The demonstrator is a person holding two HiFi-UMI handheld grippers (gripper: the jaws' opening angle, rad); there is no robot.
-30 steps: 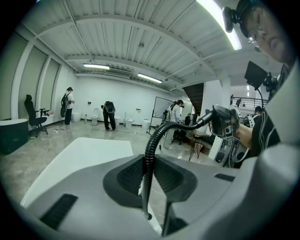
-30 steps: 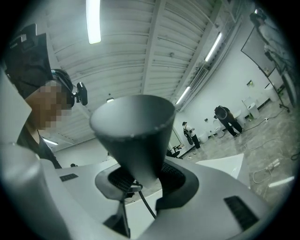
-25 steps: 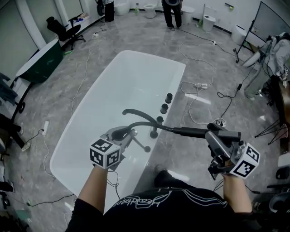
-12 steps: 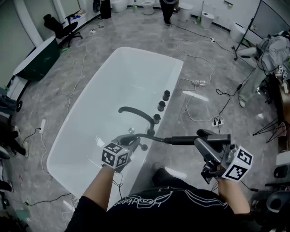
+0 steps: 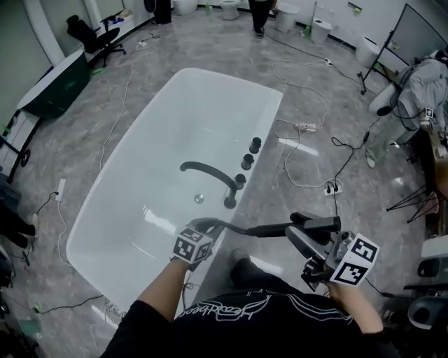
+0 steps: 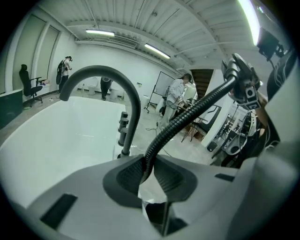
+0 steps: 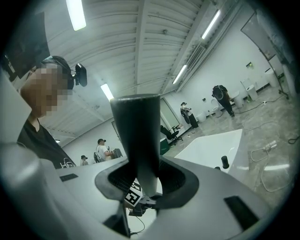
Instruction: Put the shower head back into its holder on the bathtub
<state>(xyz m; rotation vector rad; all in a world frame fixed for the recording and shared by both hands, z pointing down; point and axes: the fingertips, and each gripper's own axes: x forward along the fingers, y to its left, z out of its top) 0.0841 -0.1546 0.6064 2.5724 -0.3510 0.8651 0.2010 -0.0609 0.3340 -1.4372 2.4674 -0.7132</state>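
Observation:
In the head view my left gripper (image 5: 201,233) is shut on the black ribbed hose (image 5: 269,227) at the tub's near rim. From there the hose runs right to the black shower head (image 5: 316,222), and my right gripper (image 5: 302,235) is shut on its handle, outside the white bathtub (image 5: 140,175). A row of black fittings (image 5: 247,161) and the curved spout (image 5: 208,173) stand on the tub's right rim. In the left gripper view the hose (image 6: 187,117) is pinched between the pads (image 6: 164,173). The right gripper view has the handle (image 7: 138,136) upright between the pads (image 7: 171,180).
Cables (image 5: 301,129) lie across the grey marble floor right of the tub. An office chair (image 5: 87,35) and a dark green panel (image 5: 52,87) stand at the far left. People stand at the back of the room (image 5: 262,10), and stands with gear crowd the right edge (image 5: 420,91).
Both grippers have sunk and come nearer to me. The left one brought the hose down to the tub's near rim, and the shower head came lower with the right one.

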